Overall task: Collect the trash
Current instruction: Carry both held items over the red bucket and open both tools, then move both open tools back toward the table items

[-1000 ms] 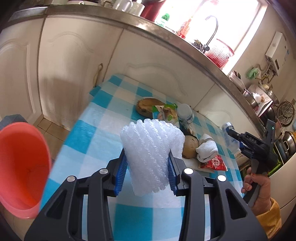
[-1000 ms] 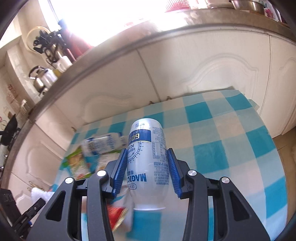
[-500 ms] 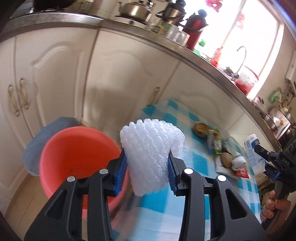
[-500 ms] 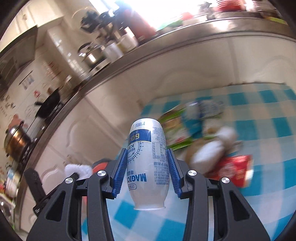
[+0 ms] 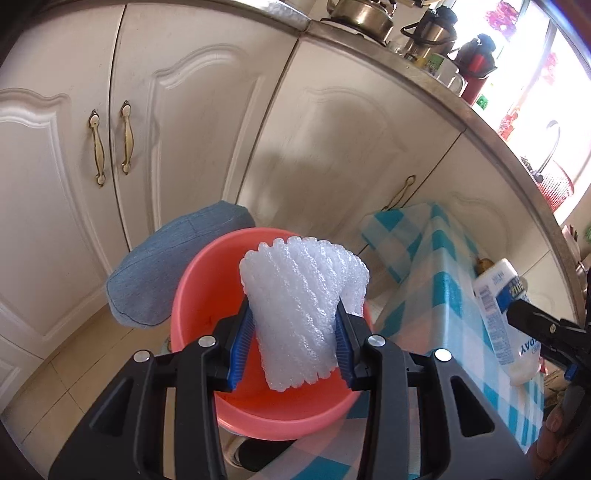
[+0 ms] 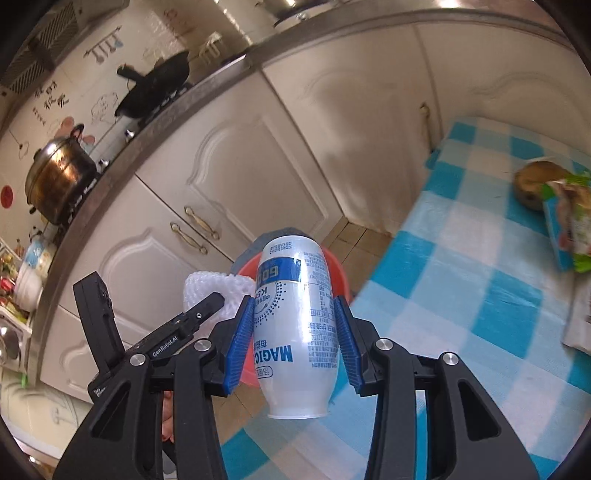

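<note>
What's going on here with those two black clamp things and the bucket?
A person is clearing trash off a checkered table, holding a gripper tool in each hand. The left gripper is clamped on a white foam net and hangs over a red bucket on the floor by the cabinets. The right gripper is clamped on a white bottle, upside down, beside the left one near the table's edge. Neither piece has been dropped in yet. More scraps lie on the table.

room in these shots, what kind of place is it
Most likely a home kitchen: cream cabinets run under a long metal counter, a pot and a wok sit on the stove, and a kettle stands on the counter.
</note>
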`<state>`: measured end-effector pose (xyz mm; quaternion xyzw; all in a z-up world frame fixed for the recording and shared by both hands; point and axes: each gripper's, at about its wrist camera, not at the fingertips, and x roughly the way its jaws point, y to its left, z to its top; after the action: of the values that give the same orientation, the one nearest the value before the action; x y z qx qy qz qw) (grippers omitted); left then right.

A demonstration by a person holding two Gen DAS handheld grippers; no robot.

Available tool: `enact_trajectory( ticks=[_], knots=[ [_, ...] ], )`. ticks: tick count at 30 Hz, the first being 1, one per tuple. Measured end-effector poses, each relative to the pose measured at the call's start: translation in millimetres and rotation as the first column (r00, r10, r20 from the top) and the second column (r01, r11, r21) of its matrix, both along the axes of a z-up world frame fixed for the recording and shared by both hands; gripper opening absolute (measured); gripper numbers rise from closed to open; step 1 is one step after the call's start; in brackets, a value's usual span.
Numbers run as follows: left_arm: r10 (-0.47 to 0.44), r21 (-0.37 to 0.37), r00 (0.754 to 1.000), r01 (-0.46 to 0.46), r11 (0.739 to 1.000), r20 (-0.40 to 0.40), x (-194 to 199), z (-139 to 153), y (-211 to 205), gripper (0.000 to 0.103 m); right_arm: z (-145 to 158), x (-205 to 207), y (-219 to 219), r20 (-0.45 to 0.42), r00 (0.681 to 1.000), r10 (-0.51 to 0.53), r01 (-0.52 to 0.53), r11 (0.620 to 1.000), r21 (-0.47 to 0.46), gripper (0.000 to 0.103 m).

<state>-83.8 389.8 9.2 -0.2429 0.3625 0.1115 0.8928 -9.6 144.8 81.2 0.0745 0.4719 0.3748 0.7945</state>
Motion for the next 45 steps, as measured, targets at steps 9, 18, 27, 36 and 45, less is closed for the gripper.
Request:
enact_trajectory(
  ticks=[9,18,27,36,45],
  knots=[
    [0.010,0.022,0.997,-0.008,1.000,-0.074,7.0,-25.4,6.8,0.042,-24.8,10.5,47.8,-0.043,0.998,0.043,-0.045,0.998,-0.053,0.045],
    [-0.008,0.050,0.990,0.015,0.999,-0.139,10.2,-43.8,-0.8,0.045,-36.8,11.5,69.0,-0.044,0.997,0.061,-0.064,0.995,-0.073,0.046],
    [0.006,0.125,0.985,0.016,0.992,-0.173,8.4,-45.7,-5.6,0.081,-25.9,5.1,56.6,0.015,1.000,0.021,-0.020,0.997,-0.071,0.078],
    [0.027,0.230,0.989,0.008,0.973,-0.148,0.7,-26.4,-7.7,0.089,-11.7,-11.5,8.4,0.058,0.996,-0.066,0.069,0.997,-0.041,0.089],
    [-0.030,0.226,0.997,0.012,0.974,0.076,-18.9,18.9,-32.5,0.089,-8.5,-34.7,-64.1,0.068,0.971,-0.228,0.218,0.968,0.128,0.092]
  ],
)
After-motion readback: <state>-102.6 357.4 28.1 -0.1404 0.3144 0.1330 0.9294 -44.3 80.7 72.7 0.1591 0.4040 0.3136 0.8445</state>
